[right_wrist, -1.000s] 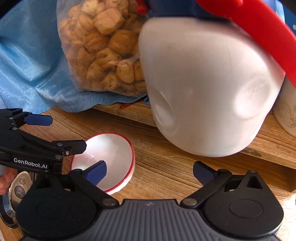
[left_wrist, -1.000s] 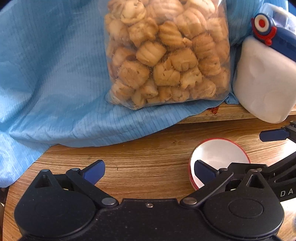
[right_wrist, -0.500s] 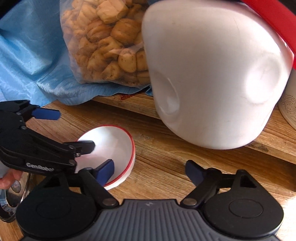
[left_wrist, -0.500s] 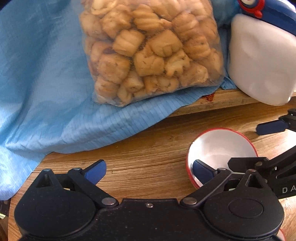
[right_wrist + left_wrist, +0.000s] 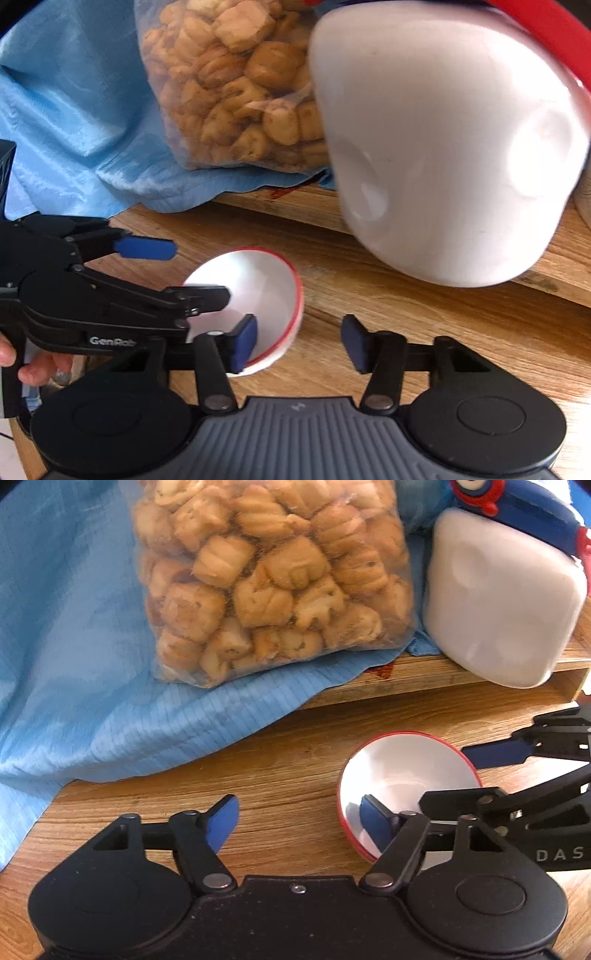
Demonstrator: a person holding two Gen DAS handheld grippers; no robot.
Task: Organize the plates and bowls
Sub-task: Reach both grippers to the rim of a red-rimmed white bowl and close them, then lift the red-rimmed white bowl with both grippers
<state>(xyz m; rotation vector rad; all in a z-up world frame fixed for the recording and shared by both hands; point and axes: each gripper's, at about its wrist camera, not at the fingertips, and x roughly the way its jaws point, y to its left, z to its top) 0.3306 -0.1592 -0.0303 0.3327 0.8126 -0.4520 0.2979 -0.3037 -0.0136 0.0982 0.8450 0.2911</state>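
A small white bowl with a red rim (image 5: 402, 771) sits on the wooden table; it also shows in the right wrist view (image 5: 255, 291). My left gripper (image 5: 299, 825) is open, its right finger inside the bowl's near-left rim and its left finger over bare wood. My right gripper (image 5: 301, 343) is open and straddles the bowl's right rim, with its left finger inside the bowl and its right finger outside. Each gripper appears in the other's view, reaching over the bowl from the side.
A clear bag of biscuits (image 5: 269, 576) lies on a blue cloth (image 5: 74, 646) behind the bowl. A large white container with a red and blue lid (image 5: 450, 140) stands on a raised wooden board (image 5: 424, 679) at the right, close above the bowl.
Both grippers have moved forward over the bowl. The right gripper's fingers have narrowed around the bowl's right rim. The bowl has stayed on the table.
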